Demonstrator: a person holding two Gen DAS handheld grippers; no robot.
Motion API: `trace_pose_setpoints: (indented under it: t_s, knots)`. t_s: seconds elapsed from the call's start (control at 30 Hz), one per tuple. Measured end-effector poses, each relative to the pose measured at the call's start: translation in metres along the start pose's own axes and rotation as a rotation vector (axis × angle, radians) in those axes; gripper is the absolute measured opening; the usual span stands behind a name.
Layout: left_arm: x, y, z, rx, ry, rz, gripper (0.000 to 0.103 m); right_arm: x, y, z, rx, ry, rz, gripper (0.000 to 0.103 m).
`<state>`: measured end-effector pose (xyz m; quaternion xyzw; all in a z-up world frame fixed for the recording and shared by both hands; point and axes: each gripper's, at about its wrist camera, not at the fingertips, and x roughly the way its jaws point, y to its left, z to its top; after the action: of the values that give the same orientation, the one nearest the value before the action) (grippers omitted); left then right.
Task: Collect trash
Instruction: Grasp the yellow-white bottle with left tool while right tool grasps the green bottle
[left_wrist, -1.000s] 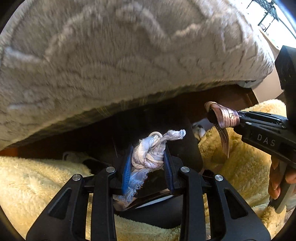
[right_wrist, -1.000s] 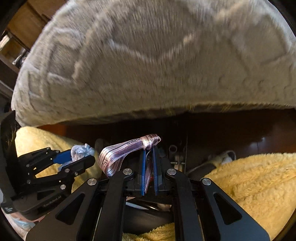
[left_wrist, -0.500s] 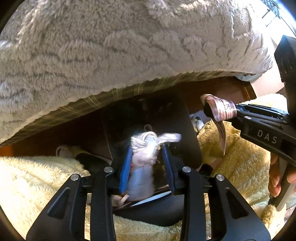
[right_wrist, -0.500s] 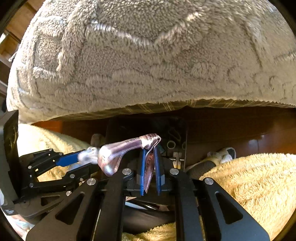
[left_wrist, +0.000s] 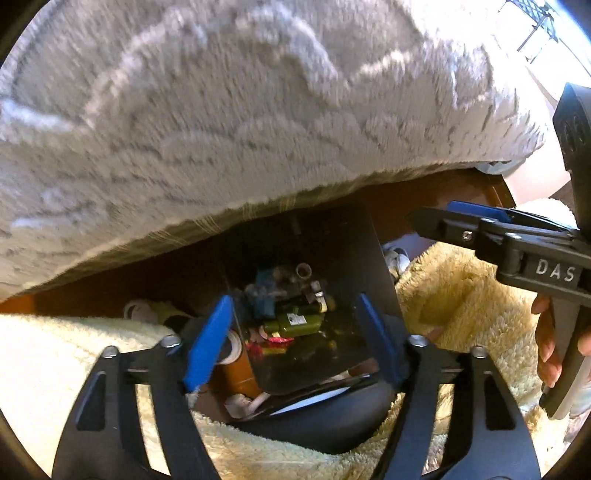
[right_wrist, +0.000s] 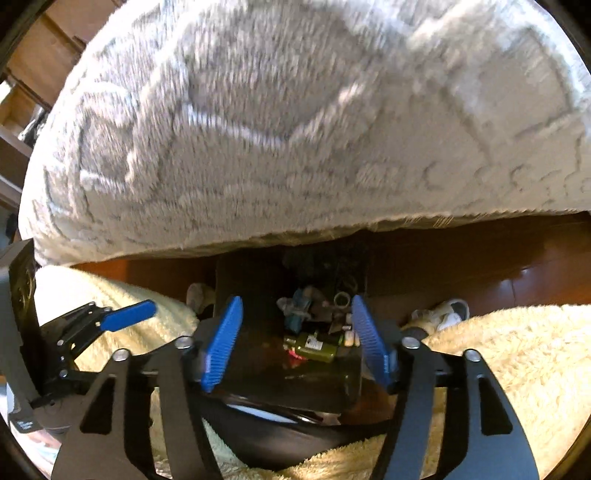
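Observation:
A dark open trash bin (left_wrist: 354, 258) stands on the floor below me, between the bed and a yellow fleece blanket; it also shows in the right wrist view (right_wrist: 240, 280). Inside lie a green bottle (left_wrist: 295, 323), blue scraps and other litter; the bottle also shows in the right wrist view (right_wrist: 314, 345). My left gripper (left_wrist: 295, 336) is open and empty above the bin. My right gripper (right_wrist: 295, 339) is open and empty above it too. The right gripper also appears at the right of the left wrist view (left_wrist: 461, 221), and the left gripper at the left of the right wrist view (right_wrist: 122, 319).
A grey plush bedspread (left_wrist: 258, 110) overhangs the top of both views. A yellow fleece blanket (left_wrist: 461, 295) lies on both sides of the bin. The floor is dark brown wood (right_wrist: 498, 266), with a white slipper (right_wrist: 443, 312) on it.
Both grippers have opened. The white knotted rag has left my left gripper and the pink ribbon has left my right one; neither is now between the fingers.

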<state>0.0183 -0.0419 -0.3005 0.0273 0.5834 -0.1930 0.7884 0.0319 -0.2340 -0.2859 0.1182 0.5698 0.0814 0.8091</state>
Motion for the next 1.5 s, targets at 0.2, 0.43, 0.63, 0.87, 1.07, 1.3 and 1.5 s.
trace_pose_setpoints:
  t_s: [0.2,0.43,0.63,0.87,1.07,1.3,1.5]
  knots:
    - [-0.03,-0.001,0.008,0.02,-0.067,0.017,0.088,-0.029,-0.003,0.011,-0.019,-0.083,-0.053,0.086]
    - [-0.082,0.005,0.039,0.018,-0.202,0.03,0.091,-0.077,-0.001,0.041,-0.03,-0.222,-0.09,0.09]
    - [-0.125,0.02,0.084,0.027,-0.322,0.106,0.091,-0.118,0.004,0.091,-0.061,-0.346,-0.092,0.094]
    - [-0.151,0.043,0.151,0.008,-0.399,0.178,0.091,-0.133,0.015,0.162,-0.07,-0.415,-0.07,0.094]
    - [-0.142,0.063,0.217,-0.031,-0.415,0.24,0.091,-0.117,0.029,0.225,-0.079,-0.435,-0.079,0.094]
    - [-0.116,0.078,0.29,-0.073,-0.407,0.199,0.09,-0.087,0.042,0.287,-0.074,-0.424,-0.098,0.094]
    - [-0.091,0.084,0.336,-0.088,-0.384,0.199,0.073,-0.065,0.027,0.325,0.005,-0.408,-0.081,0.094]
